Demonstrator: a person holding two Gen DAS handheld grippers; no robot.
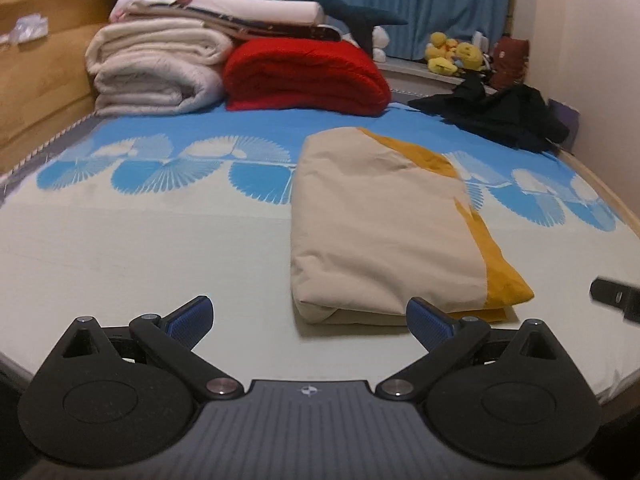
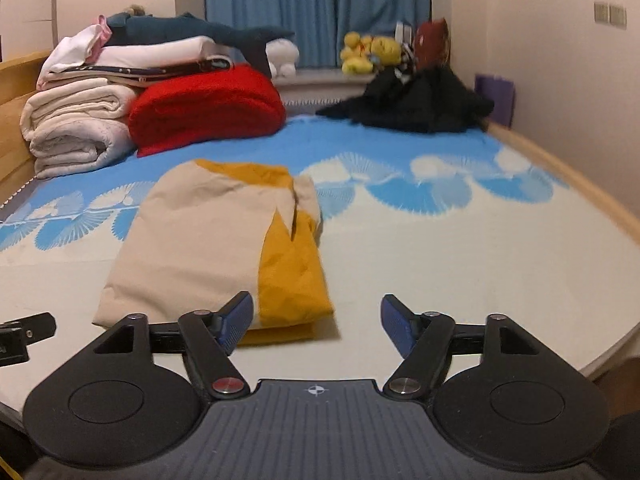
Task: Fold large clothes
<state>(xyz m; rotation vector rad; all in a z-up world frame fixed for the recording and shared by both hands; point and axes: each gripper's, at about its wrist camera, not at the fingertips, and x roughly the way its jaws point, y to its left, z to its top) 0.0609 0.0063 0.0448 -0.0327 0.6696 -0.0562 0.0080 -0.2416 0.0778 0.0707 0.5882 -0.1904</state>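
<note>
Left wrist view, inspected from largest item down: bed (image 1: 160, 248) with a blue-and-white patterned cover fills the frame. At its far end sit a rolled white quilt (image 1: 156, 68), a folded red blanket (image 1: 304, 76) just beside it, and a dark heap of clothes (image 1: 504, 116) near the right edge. The folded beige-and-yellow garment (image 1: 384, 224) lies flat on the bed, centre-right, its near edge just beyond my fingertips. My left claw (image 1: 310, 320) is spread wide, nothing between its blue pads. In the right wrist view, the same garment (image 2: 216, 240) lies ahead and left; my right claw (image 2: 316, 322) is also spread and empty, its left pad overlapping the garment's near edge in the picture; contact cannot be confirmed.
</note>
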